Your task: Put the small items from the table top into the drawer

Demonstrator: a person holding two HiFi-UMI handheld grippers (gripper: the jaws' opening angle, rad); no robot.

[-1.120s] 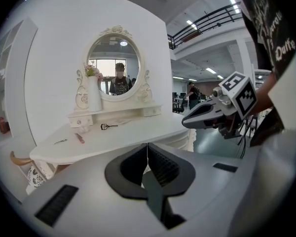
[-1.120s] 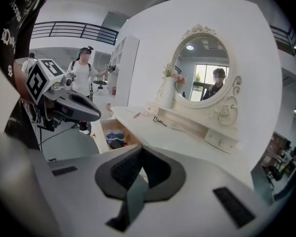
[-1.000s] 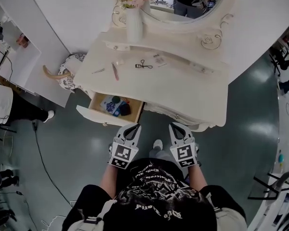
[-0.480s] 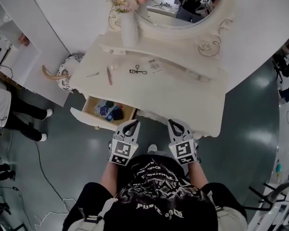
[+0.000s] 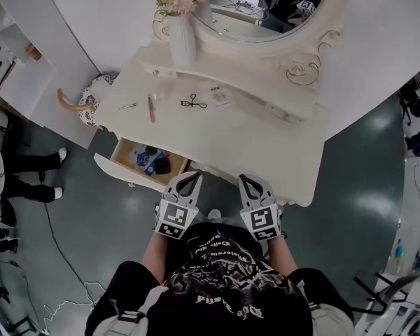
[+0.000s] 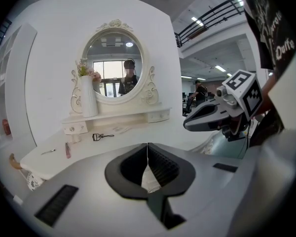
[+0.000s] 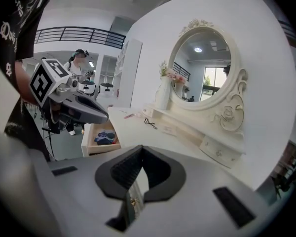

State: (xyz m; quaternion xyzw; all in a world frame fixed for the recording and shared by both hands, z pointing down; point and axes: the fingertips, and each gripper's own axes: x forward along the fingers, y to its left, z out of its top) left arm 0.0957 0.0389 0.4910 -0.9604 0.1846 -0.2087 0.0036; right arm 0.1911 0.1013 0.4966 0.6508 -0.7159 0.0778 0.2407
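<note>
Approach step: left tongs (image 5: 194, 178) and right tongs (image 5: 244, 179) both closed, empty. Eyelash curler (image 5: 193, 103) and pink stick (image 5: 152, 108) (lip gloss, maybe) lie on the worktop (image 5: 245, 135), with the drawer (image 5: 114, 169) open below. Next move: reach in, open up, pinch the curler.

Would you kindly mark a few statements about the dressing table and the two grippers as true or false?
1. The drawer is open. True.
2. The left gripper holds the eyelash curler. False: its jaws are shut on nothing, and the curler lies on the table top.
3. The vase of flowers stands beside the mirror. True.
4. The right gripper has its jaws wide apart. False: they are together.
5. The drawer is empty. False: dark items lie in it.
</note>
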